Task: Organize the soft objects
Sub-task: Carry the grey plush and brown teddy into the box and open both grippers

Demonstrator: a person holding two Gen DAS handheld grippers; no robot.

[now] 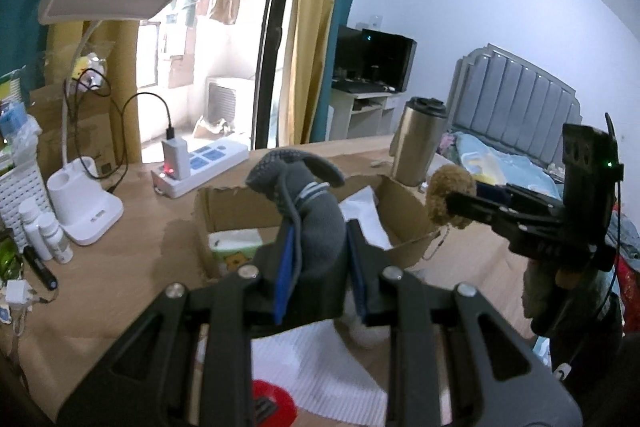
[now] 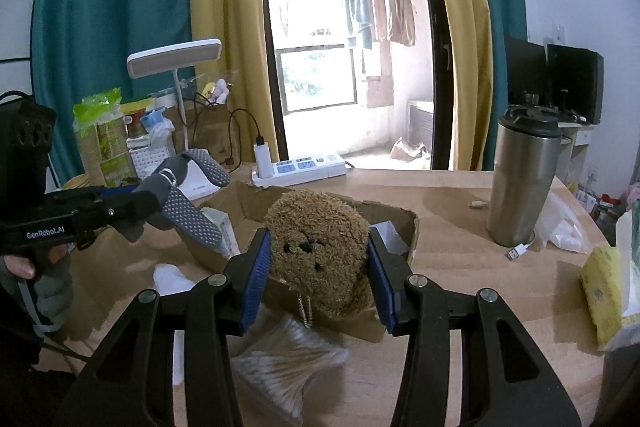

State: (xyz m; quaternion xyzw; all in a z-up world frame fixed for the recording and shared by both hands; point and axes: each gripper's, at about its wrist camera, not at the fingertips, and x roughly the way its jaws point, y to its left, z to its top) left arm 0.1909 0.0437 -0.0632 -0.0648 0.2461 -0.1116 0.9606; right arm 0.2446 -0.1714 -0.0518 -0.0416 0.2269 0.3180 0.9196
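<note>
My left gripper [image 1: 322, 233] is shut on a grey glove with dotted grip pads [image 1: 296, 175], held above the near side of an open cardboard box [image 1: 400, 207]. The right wrist view shows the same glove [image 2: 188, 203] hanging from the left gripper [image 2: 144, 205] over the box's left end. My right gripper [image 2: 319, 247] is shut on a brown plush bear head [image 2: 316, 219], its blue pads pressing both sides, just over the box's [image 2: 396, 215] near wall. In the left wrist view the plush [image 1: 450, 201] sits at the box's right corner. A tissue pack [image 1: 234, 247] lies inside.
On the wooden desk a steel tumbler [image 2: 520, 179] stands right of the box, with a USB plug [image 2: 518, 251] beside it. A power strip [image 1: 200, 163] and a white desk lamp [image 1: 84, 203] stand behind and to the left. A pack of cotton swabs [image 2: 280, 359] lies near me, and yellow tissues [image 2: 600, 291] lie at the right edge.
</note>
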